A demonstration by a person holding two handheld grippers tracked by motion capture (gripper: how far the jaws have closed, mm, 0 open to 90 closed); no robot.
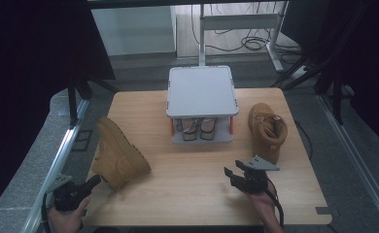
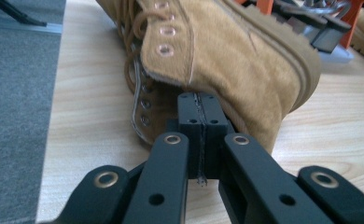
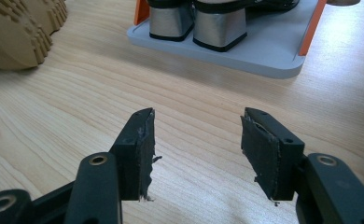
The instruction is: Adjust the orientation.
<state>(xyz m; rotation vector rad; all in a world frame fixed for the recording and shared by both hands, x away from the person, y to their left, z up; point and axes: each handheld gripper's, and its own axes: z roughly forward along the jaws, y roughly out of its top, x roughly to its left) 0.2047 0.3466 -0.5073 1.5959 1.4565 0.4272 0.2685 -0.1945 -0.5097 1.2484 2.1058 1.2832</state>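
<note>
I see the bench [image 1: 192,184] carrying a grey two-tier rack [image 1: 201,91], shoes beneath. A tan boot [image 1: 118,155] lies tipped at left; my left gripper [image 2: 199,109], fingers pressed together, touches its collar. My right gripper [image 3: 196,144] hovers, fingers apart.

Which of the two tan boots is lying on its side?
The boot at the table's left, by the left gripper; the right boot stands upright.
</note>
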